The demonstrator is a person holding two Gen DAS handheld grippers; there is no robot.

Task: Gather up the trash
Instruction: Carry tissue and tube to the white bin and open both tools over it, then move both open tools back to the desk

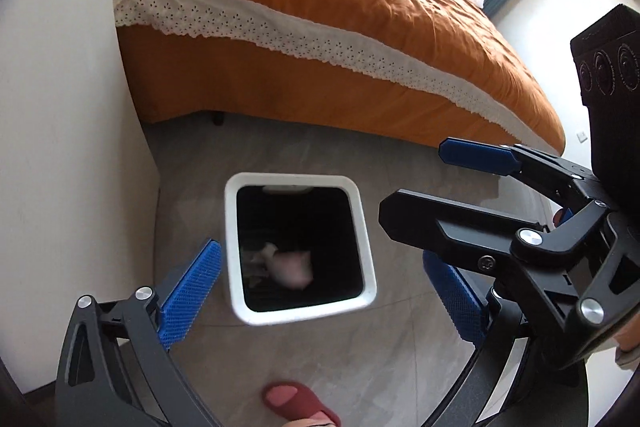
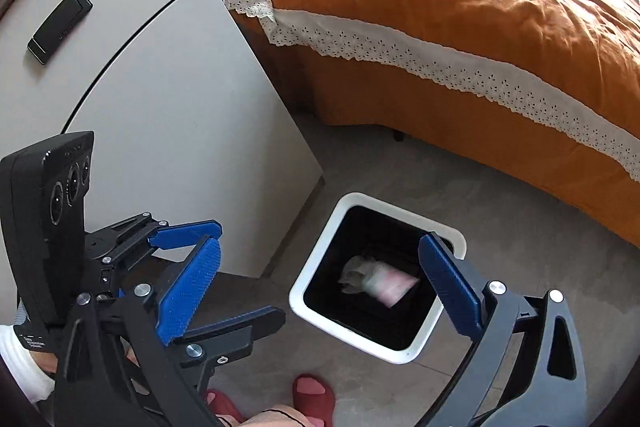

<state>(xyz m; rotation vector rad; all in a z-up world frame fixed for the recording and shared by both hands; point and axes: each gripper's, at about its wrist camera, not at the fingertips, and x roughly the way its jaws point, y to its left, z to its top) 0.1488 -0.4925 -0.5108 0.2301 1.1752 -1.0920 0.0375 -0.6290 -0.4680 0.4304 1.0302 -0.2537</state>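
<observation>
A white square trash bin (image 1: 362, 227) with a black inside stands on the grey floor, also in the right wrist view (image 2: 316, 267). A blurred pale pink and white piece of trash (image 1: 290, 267) is inside the bin opening, also seen in the right wrist view (image 2: 380, 281); the blur suggests it is falling. My left gripper (image 1: 320, 291) is open and empty above the bin. My right gripper (image 2: 320, 279) is open and empty above the bin too; it shows at the right of the left wrist view (image 1: 416, 183).
A bed with an orange cover (image 1: 320, 7) and white lace trim stands behind the bin. A white cabinet (image 2: 180, 107) is at the left, with a black device (image 2: 60, 25) on top. Red slippers (image 2: 314, 397) are at the bottom on the floor.
</observation>
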